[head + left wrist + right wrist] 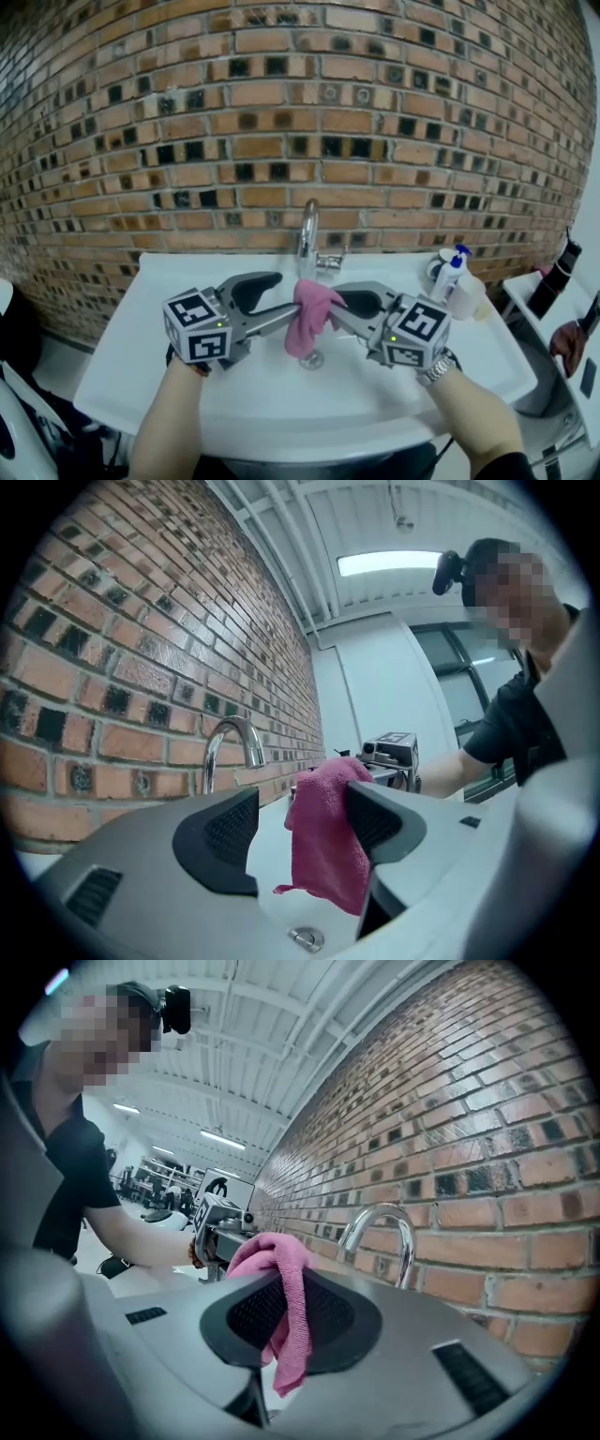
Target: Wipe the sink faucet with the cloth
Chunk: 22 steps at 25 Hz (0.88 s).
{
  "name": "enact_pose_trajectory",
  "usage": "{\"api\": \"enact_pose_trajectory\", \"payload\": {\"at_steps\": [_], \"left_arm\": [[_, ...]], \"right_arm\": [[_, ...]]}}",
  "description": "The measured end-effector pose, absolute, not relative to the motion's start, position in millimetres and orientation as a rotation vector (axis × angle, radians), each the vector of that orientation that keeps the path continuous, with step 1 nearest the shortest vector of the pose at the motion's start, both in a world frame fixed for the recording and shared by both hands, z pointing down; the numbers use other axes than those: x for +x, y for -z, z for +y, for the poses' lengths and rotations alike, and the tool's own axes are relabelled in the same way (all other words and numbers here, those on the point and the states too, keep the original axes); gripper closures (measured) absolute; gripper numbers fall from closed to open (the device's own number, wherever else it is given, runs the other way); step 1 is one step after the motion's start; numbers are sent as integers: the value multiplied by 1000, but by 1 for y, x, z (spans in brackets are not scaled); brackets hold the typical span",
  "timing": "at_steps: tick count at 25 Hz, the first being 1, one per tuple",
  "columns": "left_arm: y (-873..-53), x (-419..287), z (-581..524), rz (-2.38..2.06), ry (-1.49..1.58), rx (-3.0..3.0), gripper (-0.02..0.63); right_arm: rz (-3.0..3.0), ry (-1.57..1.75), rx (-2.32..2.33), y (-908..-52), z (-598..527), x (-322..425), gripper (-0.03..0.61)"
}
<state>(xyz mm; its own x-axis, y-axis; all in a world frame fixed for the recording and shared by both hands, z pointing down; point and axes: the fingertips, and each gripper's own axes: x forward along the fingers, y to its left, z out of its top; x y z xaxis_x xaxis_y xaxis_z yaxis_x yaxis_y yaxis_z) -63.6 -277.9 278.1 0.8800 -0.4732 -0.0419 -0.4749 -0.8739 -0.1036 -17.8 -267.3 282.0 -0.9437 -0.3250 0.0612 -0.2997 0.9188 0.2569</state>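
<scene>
Cloth (312, 317) held by one claw only.
The right claw (281, 1314) is clamped on the pink cloth over the sink (141, 375), just before the faucet (308, 232); the left claw (302, 825) is spread apart around it. It could be snagged there and dropped. Room is bounded behind by the brick wall (281, 141).

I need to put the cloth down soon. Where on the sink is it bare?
The sink ledge left of the faucet is bare, as is the front rim. Crowded: the back right corner by the spray bottle.
</scene>
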Motion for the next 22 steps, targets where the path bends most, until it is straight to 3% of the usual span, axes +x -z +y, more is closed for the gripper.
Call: {"api": "enact_pose_trajectory", "payload": {"at_steps": [17,22], "left_arm": [[-280,-37,-233,416,211,-3036,318],[-279,-42,-235,449,182,-3007,442]], "right_arm": [[-2997,407,257,-267,-235,-36,525],[-3006,400,356,-265,-247,-40,525]]}}
